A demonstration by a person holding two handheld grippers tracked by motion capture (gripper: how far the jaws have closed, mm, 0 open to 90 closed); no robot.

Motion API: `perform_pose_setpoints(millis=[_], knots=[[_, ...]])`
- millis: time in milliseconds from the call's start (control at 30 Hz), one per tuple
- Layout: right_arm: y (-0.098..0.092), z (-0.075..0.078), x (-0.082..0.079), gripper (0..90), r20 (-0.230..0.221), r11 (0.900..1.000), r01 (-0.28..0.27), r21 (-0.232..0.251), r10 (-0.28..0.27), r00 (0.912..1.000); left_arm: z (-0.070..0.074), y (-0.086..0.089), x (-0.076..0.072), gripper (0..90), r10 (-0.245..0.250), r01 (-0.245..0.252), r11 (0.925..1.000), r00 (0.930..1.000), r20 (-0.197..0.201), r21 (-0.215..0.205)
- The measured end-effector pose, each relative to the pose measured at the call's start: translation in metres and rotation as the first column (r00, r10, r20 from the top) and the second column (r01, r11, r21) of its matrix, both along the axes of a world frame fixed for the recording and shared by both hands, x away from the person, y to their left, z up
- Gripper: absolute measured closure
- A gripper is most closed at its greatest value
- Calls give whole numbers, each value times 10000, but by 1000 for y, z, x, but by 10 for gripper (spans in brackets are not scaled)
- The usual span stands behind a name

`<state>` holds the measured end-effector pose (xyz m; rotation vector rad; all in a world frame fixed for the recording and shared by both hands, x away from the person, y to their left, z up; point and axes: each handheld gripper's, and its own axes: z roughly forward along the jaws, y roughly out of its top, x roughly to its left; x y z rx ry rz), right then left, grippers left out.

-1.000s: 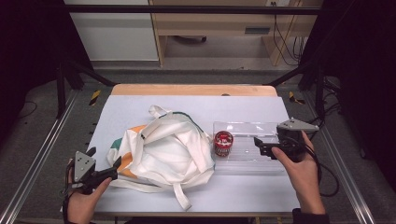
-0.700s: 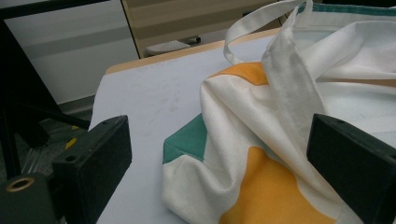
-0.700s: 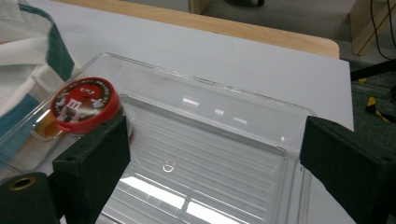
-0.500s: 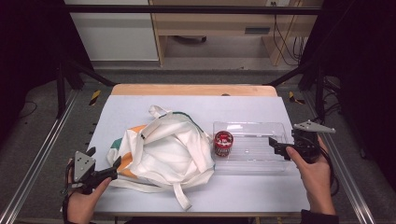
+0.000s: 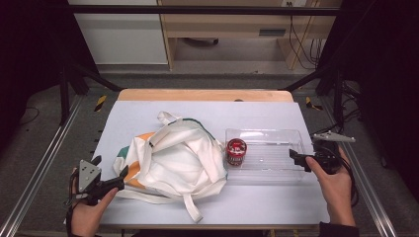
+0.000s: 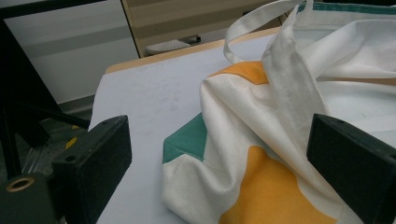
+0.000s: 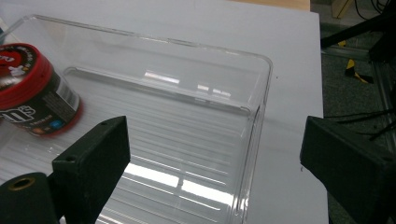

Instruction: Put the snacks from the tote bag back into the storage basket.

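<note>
A clear plastic tray lies on the pale counter, and I take this tray as the landmark. Inside the tray, at its left end, stands a small round can with a red lid and a dark label. In the right gripper view the can is at the far left of the tray, and the ribbed floor of the tray beside it is bare and shines with reflections.

To the left of the tray, touching or almost touching its left wall, lies a crumpled cloth bag, mostly white with orange and green patches. One strap of the bag reaches toward the near edge of the counter. In the left gripper view the bag has a white strap lying over its folds.

The right hand-held gripper is at the right end of the tray, held by the right hand. Its jaws are spread wide and hold nothing; in its own view the right wall of the tray lies between them.

The left hand-held gripper is well to the left of the tray, at the near left corner of the bag, held by the left hand. Its jaws are also wide apart and grip nothing, with the corner of the bag between them.
</note>
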<state>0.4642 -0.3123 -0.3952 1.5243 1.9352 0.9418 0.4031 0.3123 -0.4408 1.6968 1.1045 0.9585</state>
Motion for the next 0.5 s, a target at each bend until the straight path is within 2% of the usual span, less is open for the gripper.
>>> perform_pose_setpoints(millis=[333, 500], knots=[[-5, -14, 4, 82, -547, 10000, 30, 52, -27, 9985, 0, -2, 1, 64, -94, 94, 9999, 10000, -27, 76], [-5, -15, 5, 82, -534, 10000, 33, 80, -29, 9986, 0, 0, 1, 64, -33, 33, 10000, 10000, -19, 23]])
